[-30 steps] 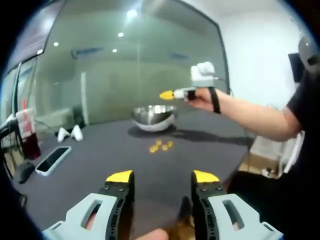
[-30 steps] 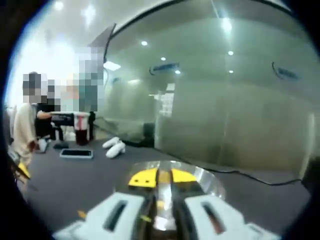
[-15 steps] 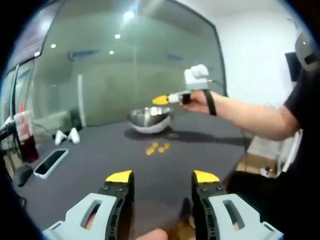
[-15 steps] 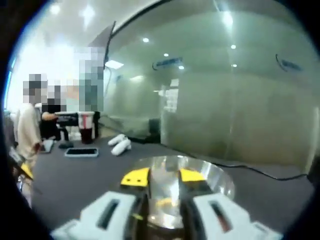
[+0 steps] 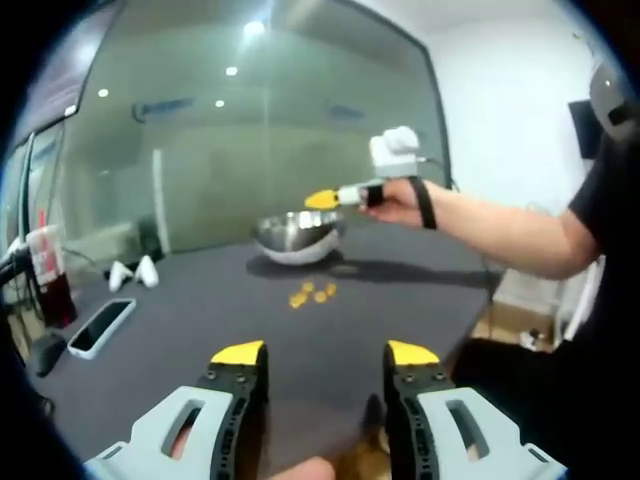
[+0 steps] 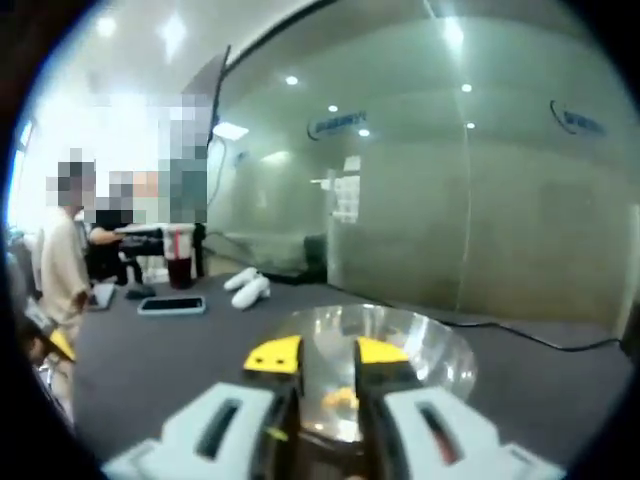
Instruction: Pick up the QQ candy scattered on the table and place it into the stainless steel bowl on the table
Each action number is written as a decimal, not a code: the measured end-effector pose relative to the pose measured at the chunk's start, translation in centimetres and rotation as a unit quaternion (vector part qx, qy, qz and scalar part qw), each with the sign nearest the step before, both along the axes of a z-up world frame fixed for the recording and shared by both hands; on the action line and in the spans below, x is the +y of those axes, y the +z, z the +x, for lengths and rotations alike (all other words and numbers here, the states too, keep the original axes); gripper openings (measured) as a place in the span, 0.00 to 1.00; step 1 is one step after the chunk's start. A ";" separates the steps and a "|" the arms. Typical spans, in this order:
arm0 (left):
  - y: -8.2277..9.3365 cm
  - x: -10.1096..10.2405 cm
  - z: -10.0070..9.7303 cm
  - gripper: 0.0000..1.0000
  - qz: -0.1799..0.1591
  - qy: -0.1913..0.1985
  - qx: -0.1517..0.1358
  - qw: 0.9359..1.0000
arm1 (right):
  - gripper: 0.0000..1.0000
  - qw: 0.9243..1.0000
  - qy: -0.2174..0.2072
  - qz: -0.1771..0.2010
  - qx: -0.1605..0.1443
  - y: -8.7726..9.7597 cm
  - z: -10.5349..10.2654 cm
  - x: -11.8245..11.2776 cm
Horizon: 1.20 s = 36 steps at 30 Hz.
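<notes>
- Left gripper: my own two yellow-tipped jaws stand wide apart with nothing between them, over bare dark table.
- Candy: I see a small cluster of yellow pieces lying loose on the table, just in front of the bowl and well ahead of my left jaws.
- The steel bowl sits upright on the far part of the table, its shadow spreading beneath it.
- Right gripper, seen from the left gripper view: held out in a hand just over the bowl's rim, yellow tips pointing across it. From this side I cannot tell the gap.
- Right gripper in its own view: jaws parted by a narrow gap, nothing clamped. It hovers above the bowl.
- Inside the bowl I make out a yellow piece of candy showing through the gap between the jaws.
- Off to the side: a phone lying flat, two white objects beyond it, and a cup with dark liquid at the table's edge.
</notes>
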<state>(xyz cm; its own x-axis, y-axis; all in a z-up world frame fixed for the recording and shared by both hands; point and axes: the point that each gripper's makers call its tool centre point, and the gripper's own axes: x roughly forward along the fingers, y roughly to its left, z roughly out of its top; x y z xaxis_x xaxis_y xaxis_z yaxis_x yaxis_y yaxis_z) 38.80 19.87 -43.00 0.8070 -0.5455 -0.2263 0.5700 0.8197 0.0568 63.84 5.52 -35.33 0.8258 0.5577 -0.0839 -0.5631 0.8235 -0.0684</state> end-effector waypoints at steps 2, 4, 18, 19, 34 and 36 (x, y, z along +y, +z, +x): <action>0.1 -0.1 0.0 0.48 0.000 0.000 -0.001 1.000 | 0.20 1.000 0.002 0.001 0.000 0.1 -0.3 0.0; 0.1 -0.2 0.0 0.48 0.001 -0.001 -0.001 1.000 | 0.20 1.000 0.005 0.002 0.000 0.3 -0.9 -0.1; 0.1 -0.1 -0.3 0.48 0.006 0.001 0.000 1.000 | 0.20 0.997 0.072 -0.006 -0.004 -0.4 -6.4 -0.9; 0.0 -0.1 -0.3 0.48 0.006 0.001 0.001 1.000 | 0.20 0.997 0.077 -0.002 0.000 -0.6 -6.7 -1.1; 0.3 -0.3 0.0 0.48 0.005 -0.002 -0.003 1.000 | 0.20 0.994 0.104 -0.015 0.027 -5.0 -12.5 -2.7; 0.3 -0.3 0.0 0.48 0.005 -0.003 -0.003 1.000 | 0.20 0.994 0.105 -0.023 0.028 -5.7 -12.7 -2.9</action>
<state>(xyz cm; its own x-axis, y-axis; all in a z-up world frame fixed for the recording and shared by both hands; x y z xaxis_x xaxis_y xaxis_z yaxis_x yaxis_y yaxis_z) 38.77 19.58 -42.67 0.8052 -0.5478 -0.2269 0.5741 0.8160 0.0675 51.12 2.67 -41.04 0.6853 0.7112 -0.1566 -0.7259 0.6846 -0.0670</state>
